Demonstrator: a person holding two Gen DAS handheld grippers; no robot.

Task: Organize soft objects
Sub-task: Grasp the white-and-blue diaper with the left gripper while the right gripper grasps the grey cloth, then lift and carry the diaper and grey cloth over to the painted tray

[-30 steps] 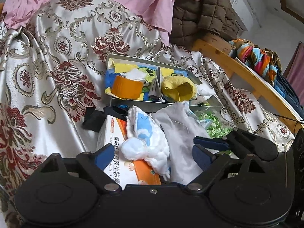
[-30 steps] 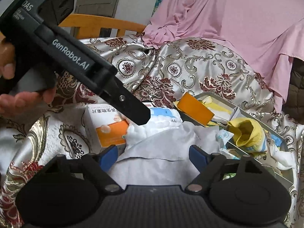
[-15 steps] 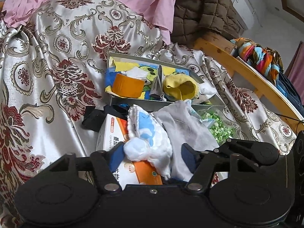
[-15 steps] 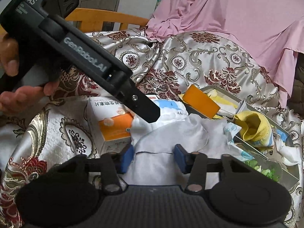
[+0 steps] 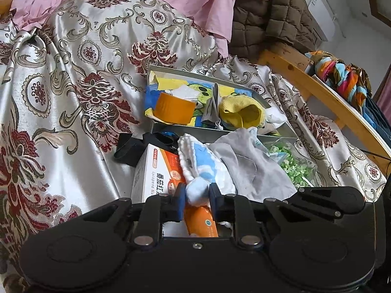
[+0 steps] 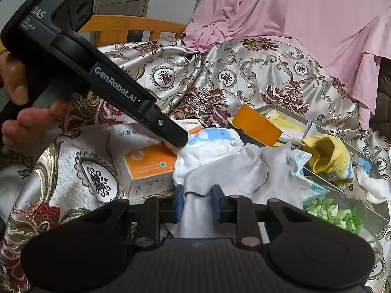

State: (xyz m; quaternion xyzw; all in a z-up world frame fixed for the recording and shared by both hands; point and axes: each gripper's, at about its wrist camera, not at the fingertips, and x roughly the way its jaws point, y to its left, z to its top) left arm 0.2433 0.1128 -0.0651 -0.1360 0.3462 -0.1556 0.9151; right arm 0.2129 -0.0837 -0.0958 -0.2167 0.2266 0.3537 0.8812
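My left gripper [image 5: 195,199] is shut on the near end of a white and blue fluffy cloth [image 5: 204,168], which lies on an orange and white box [image 5: 158,173]. In the right wrist view the same cloth [image 6: 210,146] shows with the left gripper's tip pinching it. My right gripper [image 6: 195,204] is shut on the near edge of a grey cloth [image 6: 227,168] that lies beside the fluffy cloth. Behind them a grey divided tray [image 5: 259,95] holds a yellow sock [image 5: 240,113] and an orange block [image 5: 174,108].
A bag of green bits [image 5: 295,168] lies to the right of the grey cloth. A black strap [image 5: 133,147] lies left of the box. A patterned satin cover [image 5: 73,85], a pink sheet [image 6: 293,12] and a wooden rail [image 5: 325,97] surround the spot.
Both grippers were open a second ago and have closed. The left one closed on the fluffy cloth, the right one on the grey cloth's edge.
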